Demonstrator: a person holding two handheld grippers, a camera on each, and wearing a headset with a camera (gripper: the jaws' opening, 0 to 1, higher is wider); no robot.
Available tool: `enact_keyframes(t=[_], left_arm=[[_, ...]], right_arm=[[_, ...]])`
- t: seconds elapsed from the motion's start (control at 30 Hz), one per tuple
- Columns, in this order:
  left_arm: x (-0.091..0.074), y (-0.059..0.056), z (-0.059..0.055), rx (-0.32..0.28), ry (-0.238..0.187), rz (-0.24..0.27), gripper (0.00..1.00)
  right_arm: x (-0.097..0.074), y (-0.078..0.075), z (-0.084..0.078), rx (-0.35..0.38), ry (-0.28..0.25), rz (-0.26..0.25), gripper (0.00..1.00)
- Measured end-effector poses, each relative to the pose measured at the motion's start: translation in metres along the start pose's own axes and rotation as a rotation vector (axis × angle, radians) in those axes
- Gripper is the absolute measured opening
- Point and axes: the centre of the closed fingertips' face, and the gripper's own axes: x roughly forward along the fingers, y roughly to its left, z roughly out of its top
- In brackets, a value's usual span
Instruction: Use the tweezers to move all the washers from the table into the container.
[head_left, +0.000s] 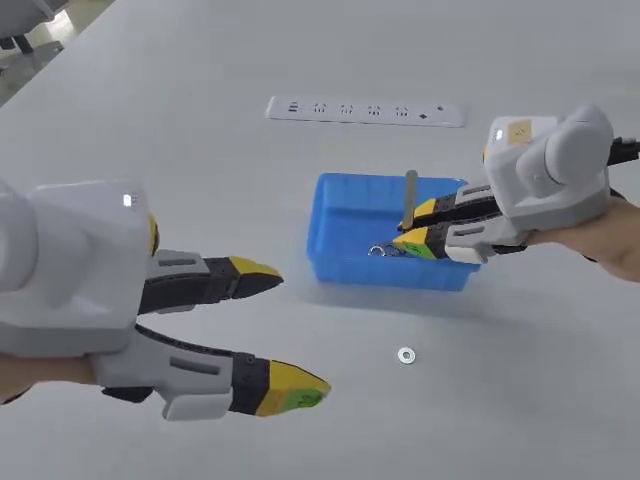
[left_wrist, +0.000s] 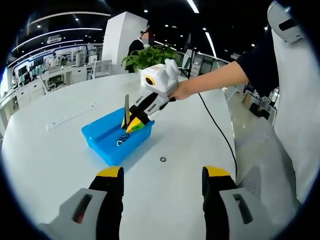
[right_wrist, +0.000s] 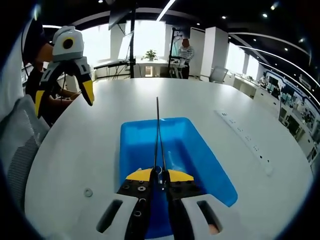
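My right gripper (head_left: 412, 232) is shut on a pair of thin grey tweezers (head_left: 409, 198) and hovers over the blue container (head_left: 335, 215). The tweezers (right_wrist: 157, 127) run forward from its jaws above the container (right_wrist: 200, 160); whether their tips hold anything I cannot tell. A few small washers (head_left: 381, 250) lie inside the container near its front wall. One washer (head_left: 405, 355) rests on the white table in front of the container, also visible as a washer (left_wrist: 163, 159) and a washer (right_wrist: 88, 192). My left gripper (head_left: 290, 335) hangs open and empty at the lower left, well short of that washer.
A white power strip (head_left: 365, 110) lies on the table beyond the container. A black cable (left_wrist: 215, 125) trails from the right gripper across the table. People stand and a potted plant (left_wrist: 147, 56) sits at the far end of the table.
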Motion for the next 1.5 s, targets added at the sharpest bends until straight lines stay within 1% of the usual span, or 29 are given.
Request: enact_keyframes(t=[0.1,0.2,0.27,0.4,0.47,0.6,0.67,0.7,0.77,0.8,0.87,0.9,0.93,0.97,1.0,1.03,1.07,1.1,1.13,1.17,1.2,1.27,1.33,1.4,1.47,1.5], left_arm=[[0.000,0.000,0.000,0.007,0.004,0.001,0.68],[-0.001,0.001,0.003,0.000,-0.008,0.003,0.68],[-0.001,0.004,0.005,0.002,-0.014,0.011,0.68],[-0.001,0.010,0.013,0.009,-0.029,0.023,0.68],[0.001,0.013,0.018,0.026,-0.036,0.028,0.68],[0.004,0.025,0.030,0.045,-0.051,0.035,0.68],[0.007,0.033,0.037,0.066,-0.050,0.038,0.67],[0.009,0.038,0.040,0.081,-0.055,0.041,0.67],[0.013,0.048,0.051,0.091,-0.069,0.051,0.66],[0.017,0.054,0.058,0.099,-0.081,0.056,0.66],[0.025,0.058,0.070,0.118,-0.099,0.046,0.64],[0.029,0.060,0.075,0.127,-0.104,0.042,0.63],[0.036,0.060,0.083,0.158,-0.119,0.030,0.61],[0.041,0.060,0.088,0.178,-0.128,0.019,0.59],[0.046,0.058,0.093,0.183,-0.133,0.011,0.56],[0.053,0.055,0.100,0.178,-0.144,-0.010,0.51],[0.058,0.052,0.104,0.183,-0.149,-0.035,0.48],[0.063,0.057,0.105,0.196,-0.145,-0.052,0.46],[0.068,0.055,0.106,0.204,-0.137,-0.053,0.46],[0.074,0.053,0.107,0.228,-0.124,-0.064,0.46],[0.078,0.054,0.108,0.237,-0.120,-0.068,0.46],[0.083,0.055,0.111,0.239,-0.118,-0.077,0.44],[0.085,0.056,0.114,0.240,-0.120,-0.091,0.35],[0.086,0.058,0.112,0.243,-0.114,-0.102,0.26],[0.086,0.059,0.108,0.250,-0.092,-0.111,0.25],[0.085,0.059,0.108,0.250,-0.090,-0.114,0.25]], right_arm=[[0.000,0.000,0.000,-0.001,0.002,0.002,0.10],[0.000,0.000,0.002,-0.002,-0.003,-0.003,0.10],[-0.001,-0.001,0.004,-0.004,-0.007,-0.009,0.10],[-0.003,-0.003,0.007,-0.009,-0.012,-0.015,0.10],[-0.004,-0.004,0.008,-0.009,-0.013,-0.017,0.10],[-0.006,-0.004,0.010,-0.012,-0.014,-0.018,0.10],[-0.007,-0.004,0.011,-0.014,-0.016,-0.018,0.10],[-0.008,-0.003,0.011,-0.016,-0.016,-0.017,0.10],[-0.008,-0.002,0.011,-0.019,-0.014,-0.014,0.10],[-0.008,-0.002,0.012,-0.020,-0.015,-0.012,0.10],[-0.009,0.000,0.015,-0.029,-0.018,-0.008,0.10],[-0.010,0.001,0.016,-0.028,-0.021,-0.007,0.10],[-0.010,0.002,0.018,-0.031,-0.025,-0.006,0.10],[-0.010,0.002,0.019,-0.034,-0.026,-0.005,0.10],[-0.009,0.002,0.019,-0.035,-0.027,-0.003,0.10],[-0.009,0.003,0.020,-0.037,-0.029,0.001,0.10],[-0.009,0.004,0.021,-0.041,-0.028,0.004,0.10],[-0.010,0.005,0.022,-0.043,-0.030,0.006,0.10],[-0.010,0.006,0.023,-0.045,-0.032,0.009,0.10],[-0.010,0.007,0.024,-0.048,-0.034,0.012,0.10],[-0.010,0.007,0.025,-0.050,-0.036,0.012,0.10],[-0.011,0.008,0.026,-0.053,-0.040,0.017,0.10],[-0.011,0.009,0.028,-0.054,-0.044,0.019,0.10],[-0.011,0.010,0.028,-0.057,-0.046,0.023,0.10],[-0.011,0.011,0.027,-0.056,-0.045,0.026,0.10],[-0.011,0.011,0.027,-0.056,-0.045,0.026,0.10]])
